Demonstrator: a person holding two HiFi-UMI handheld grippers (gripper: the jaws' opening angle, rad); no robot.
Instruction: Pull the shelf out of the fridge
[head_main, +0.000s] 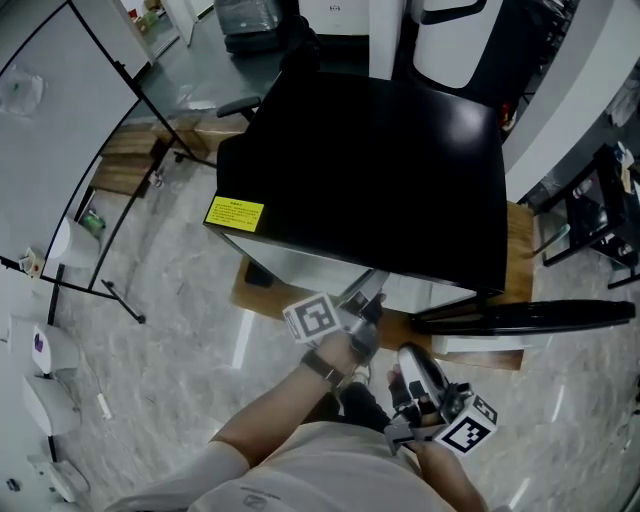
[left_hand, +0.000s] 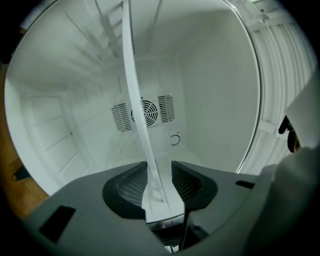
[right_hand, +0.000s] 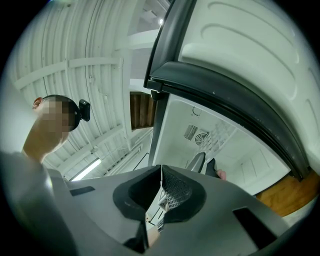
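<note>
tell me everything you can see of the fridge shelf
The shelf is a thin white panel, plastic-looking, seen edge-on in the left gripper view as a narrow bowed strip. It runs from the left tool back toward the fan grille on the rear wall of the fridge. Its thicker front edge sits between that tool's parted pads.

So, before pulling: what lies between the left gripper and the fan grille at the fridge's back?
Only the shelf: in the left gripper view its white edge runs from between the left gripper's open jaws up across the fan grille.
</note>
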